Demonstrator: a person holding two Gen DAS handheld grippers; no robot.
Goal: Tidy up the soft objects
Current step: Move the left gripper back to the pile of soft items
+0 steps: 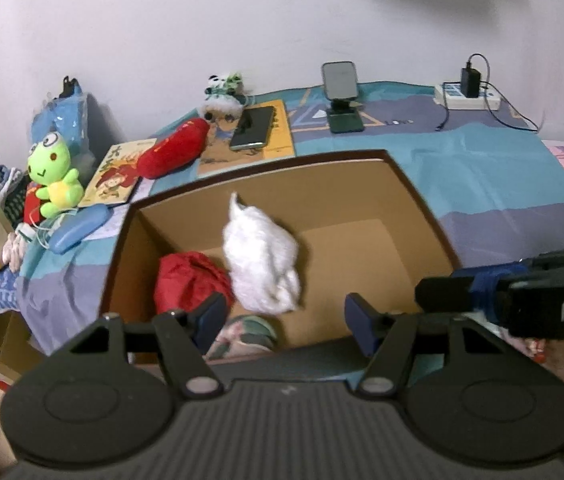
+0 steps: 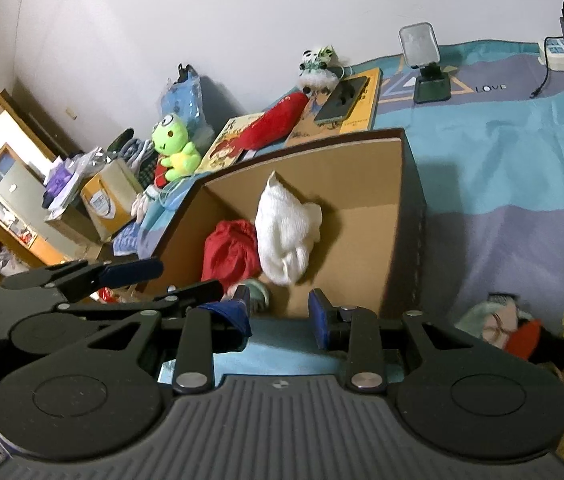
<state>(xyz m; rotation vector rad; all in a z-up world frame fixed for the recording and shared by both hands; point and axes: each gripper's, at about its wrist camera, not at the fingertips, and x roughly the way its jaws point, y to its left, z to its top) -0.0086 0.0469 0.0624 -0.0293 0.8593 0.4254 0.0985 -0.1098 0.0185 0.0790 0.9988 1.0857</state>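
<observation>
An open cardboard box (image 1: 414, 184) (image 2: 402, 168) stands on the bed. Inside it a white fluffy cloth (image 1: 259, 256) (image 2: 286, 228), blurred, hangs free over a red cloth (image 1: 189, 280) (image 2: 229, 248) and a pale green patterned item (image 1: 249, 332). My left gripper (image 1: 286, 316) is open and empty above the box's near edge. My right gripper (image 2: 277, 312) is open and empty beside it; it also shows at the right of the left wrist view (image 1: 522, 292). A green frog plush (image 1: 51, 174) (image 2: 173, 144), a red plush (image 1: 173, 148) (image 2: 277, 120) and a panda plush (image 1: 223, 92) (image 2: 318, 66) lie behind the box.
Books (image 1: 115, 176), a phone (image 1: 251, 128), a phone on a stand (image 1: 340, 94), a power strip (image 1: 466, 94) and a blue case (image 1: 77, 228) lie on the bed. Yellow, red and black soft items (image 2: 542, 344) lie at the right. Bags and a desk are at the left.
</observation>
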